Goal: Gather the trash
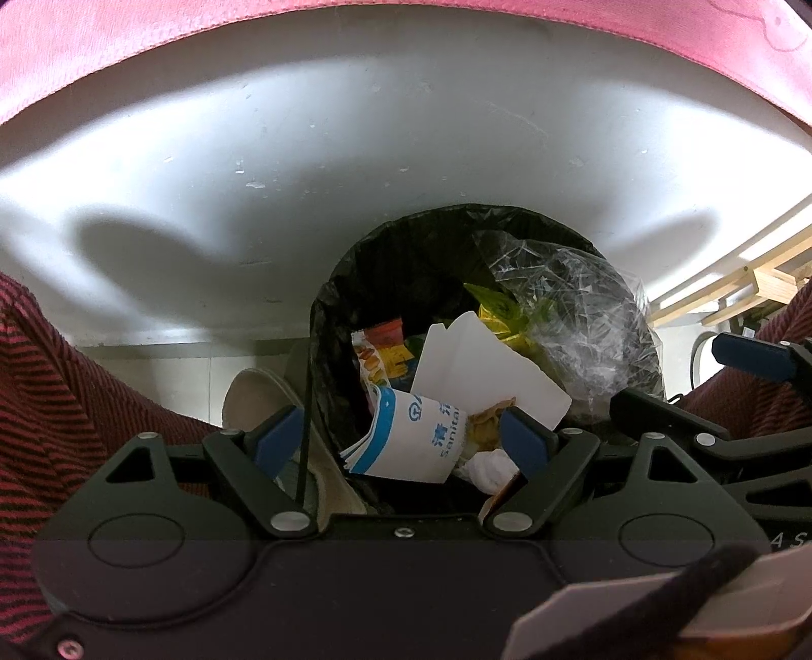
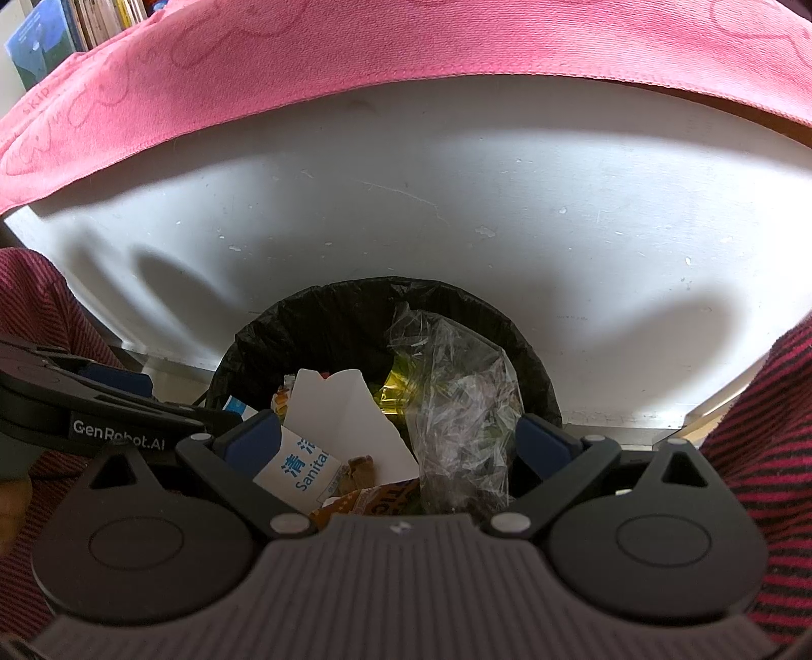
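Observation:
A bin with a black liner [image 1: 355,284] stands against a white panel, directly below both grippers. In it lie a white folded paper [image 1: 487,365], a white bag with blue print [image 1: 411,431], a crumpled clear plastic bag [image 1: 573,315] and yellow wrappers [image 1: 500,309]. My left gripper [image 1: 401,439] hangs open over the bin's near rim, with nothing between its blue pads [image 1: 276,436]. My right gripper [image 2: 398,439] is also open and empty above the same bin [image 2: 325,315], with the clear plastic bag [image 2: 457,386] beneath it. The left gripper [image 2: 116,383] shows close beside it.
A white panel [image 1: 406,152] rises behind the bin, with a pink cloth [image 1: 203,45] draped over its top. A beige shoe [image 1: 254,396] lies left of the bin. A wooden frame [image 1: 761,279] stands to the right. Books [image 2: 76,25] stand at the upper left. Red-and-black striped clothing [image 1: 61,396] flanks both sides.

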Available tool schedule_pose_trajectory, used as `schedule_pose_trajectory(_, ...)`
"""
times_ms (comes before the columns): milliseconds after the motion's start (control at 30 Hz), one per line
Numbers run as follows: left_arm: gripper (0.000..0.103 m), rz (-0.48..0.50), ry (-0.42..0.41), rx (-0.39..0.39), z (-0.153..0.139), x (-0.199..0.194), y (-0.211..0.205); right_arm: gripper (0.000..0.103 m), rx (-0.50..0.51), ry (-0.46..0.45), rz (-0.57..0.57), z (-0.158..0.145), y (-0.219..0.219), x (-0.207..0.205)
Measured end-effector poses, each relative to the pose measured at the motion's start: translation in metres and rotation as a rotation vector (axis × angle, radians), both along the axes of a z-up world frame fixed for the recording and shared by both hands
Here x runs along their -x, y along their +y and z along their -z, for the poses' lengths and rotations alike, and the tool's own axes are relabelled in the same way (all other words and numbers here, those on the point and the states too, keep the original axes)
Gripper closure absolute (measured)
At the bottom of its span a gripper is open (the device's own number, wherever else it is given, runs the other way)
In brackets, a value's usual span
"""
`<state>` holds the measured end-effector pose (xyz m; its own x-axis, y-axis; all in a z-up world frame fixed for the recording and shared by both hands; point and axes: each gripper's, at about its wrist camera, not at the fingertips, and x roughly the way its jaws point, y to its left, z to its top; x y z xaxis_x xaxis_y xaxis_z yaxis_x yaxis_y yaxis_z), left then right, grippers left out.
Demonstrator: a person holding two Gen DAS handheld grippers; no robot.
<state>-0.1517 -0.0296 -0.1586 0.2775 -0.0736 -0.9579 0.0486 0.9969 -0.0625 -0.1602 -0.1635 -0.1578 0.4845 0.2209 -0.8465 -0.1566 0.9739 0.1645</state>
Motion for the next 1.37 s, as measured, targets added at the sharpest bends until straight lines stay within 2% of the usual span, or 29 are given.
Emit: schedule_pose_trajectory(1367,0.019,0.003,-0.002,0.009,-0.0019,-0.0007,0.0007,0.000,0.004,0.000,-0.007,0.0009,-0.0035,0.0007)
